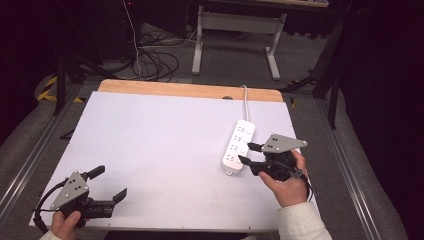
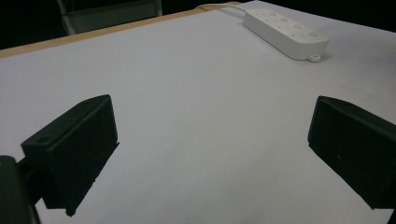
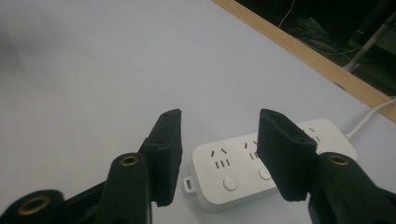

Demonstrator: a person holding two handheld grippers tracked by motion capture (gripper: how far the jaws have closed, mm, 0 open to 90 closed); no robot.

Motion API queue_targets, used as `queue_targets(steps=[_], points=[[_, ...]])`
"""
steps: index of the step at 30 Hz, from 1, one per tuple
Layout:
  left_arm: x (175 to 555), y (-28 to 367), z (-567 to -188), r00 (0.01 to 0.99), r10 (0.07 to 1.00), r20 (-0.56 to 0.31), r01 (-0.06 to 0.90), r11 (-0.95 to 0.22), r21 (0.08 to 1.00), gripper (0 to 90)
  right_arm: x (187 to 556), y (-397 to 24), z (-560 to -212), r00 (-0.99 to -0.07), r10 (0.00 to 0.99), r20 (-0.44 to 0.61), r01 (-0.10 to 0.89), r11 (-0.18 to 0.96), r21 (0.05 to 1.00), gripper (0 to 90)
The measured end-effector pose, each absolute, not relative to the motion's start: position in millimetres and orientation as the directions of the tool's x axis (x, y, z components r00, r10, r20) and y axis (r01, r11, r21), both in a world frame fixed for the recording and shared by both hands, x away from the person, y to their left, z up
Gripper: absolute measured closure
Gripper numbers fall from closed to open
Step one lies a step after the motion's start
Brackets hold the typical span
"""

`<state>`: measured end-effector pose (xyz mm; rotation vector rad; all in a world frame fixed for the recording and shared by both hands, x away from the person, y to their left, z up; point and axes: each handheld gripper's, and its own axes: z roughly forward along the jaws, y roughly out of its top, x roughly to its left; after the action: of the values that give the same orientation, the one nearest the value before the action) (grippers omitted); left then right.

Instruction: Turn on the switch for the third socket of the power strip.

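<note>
**Right gripper lined up on the power strip, left parked**

I have the right gripper [image 1: 248, 153] at the near end of the power strip [image 1: 238, 146], jaws parted to a middling gap and holding nothing. In the right gripper view the strip [image 3: 243, 172] sits between and just beyond the two jaws, its near end with the small hanging tab pointing back at me. I judge the gap is set that way to straddle the strip's width, so the approach is along its long axis, where the grip is narrowest and least likely to slip.

The strip lies flat at the right side of the table [image 1: 160, 150], running near to far, sockets up. Its cord [image 1: 245, 102] leaves the far end and goes off over the wooden far edge. That tether will probably limit how far I can drag it toward me.

The left gripper [image 1: 110, 182] rests at the near left corner, jaws wide apart, empty. From the left gripper view the strip [image 2: 285, 32] is well apart, far right. I read this as a standby spot, clear of the working side.

Containers: I see no box, tray or bin on the table. The strip's sockets are all empty; no plug in any.
</note>
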<state>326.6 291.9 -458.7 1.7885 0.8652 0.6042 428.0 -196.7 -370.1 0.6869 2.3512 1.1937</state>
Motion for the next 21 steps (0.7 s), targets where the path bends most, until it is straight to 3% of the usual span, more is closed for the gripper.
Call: queue_targets(steps=[10,21], points=[[324,293,-459,0.607,0.795,0.002,0.286,-0.220,0.933,2.0,457,-192,-372,-0.781,0.616,-0.105,0.287,0.502,0.816,68.2],[325,293,-459,0.607,0.795,0.004,0.284,-0.222,0.933,2.0,486,-192,-376,-0.763,0.638,-0.106,0.320,0.515,0.795,80.0]])
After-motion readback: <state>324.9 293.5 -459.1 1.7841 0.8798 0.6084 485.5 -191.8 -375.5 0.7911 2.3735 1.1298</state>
